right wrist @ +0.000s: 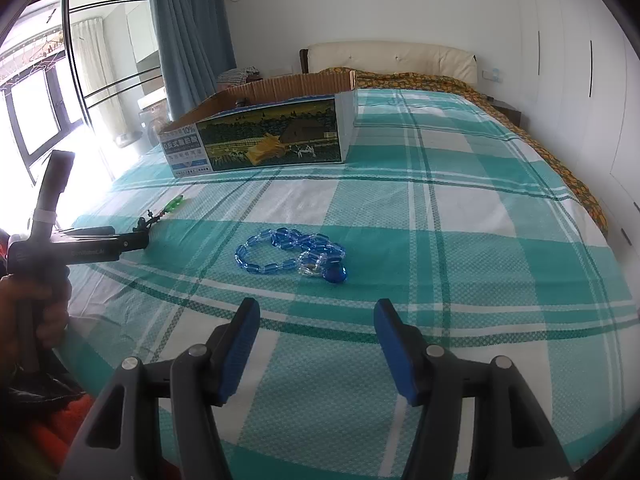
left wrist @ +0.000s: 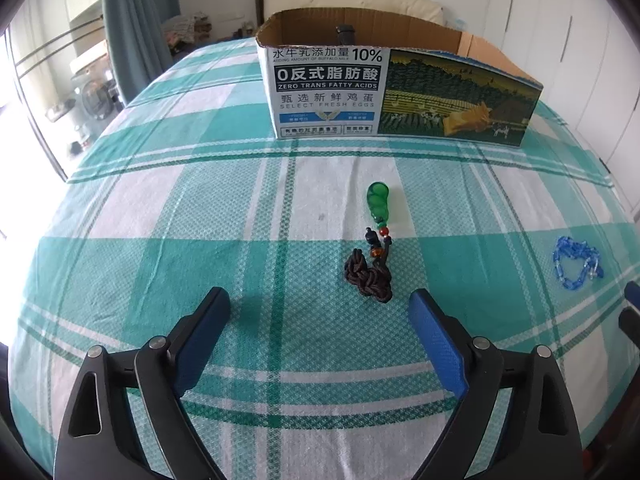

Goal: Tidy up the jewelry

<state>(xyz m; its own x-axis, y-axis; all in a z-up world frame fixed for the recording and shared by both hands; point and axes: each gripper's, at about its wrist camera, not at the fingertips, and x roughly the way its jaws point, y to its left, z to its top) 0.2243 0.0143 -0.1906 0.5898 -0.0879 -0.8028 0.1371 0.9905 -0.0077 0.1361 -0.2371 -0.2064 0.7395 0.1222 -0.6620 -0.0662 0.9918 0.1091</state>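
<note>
A green gourd pendant (left wrist: 377,199) on a dark braided cord (left wrist: 369,275) lies on the checked bedspread, just ahead of my open, empty left gripper (left wrist: 320,300). A blue bead necklace (right wrist: 290,254) lies on the bedspread ahead of my open, empty right gripper (right wrist: 316,312); it also shows at the right in the left wrist view (left wrist: 576,262). An open cardboard box (left wrist: 400,92) stands further back; it also shows in the right wrist view (right wrist: 260,136). The green pendant (right wrist: 175,203) and the left gripper's body (right wrist: 80,246) show at the left of the right wrist view.
The bed is covered by a teal and white checked sheet (left wrist: 200,220). A cream headboard (right wrist: 392,58) and a patterned quilt (right wrist: 520,120) lie at the far end. A window and blue curtain (right wrist: 192,28) are at the left, white wardrobes (right wrist: 580,60) at the right.
</note>
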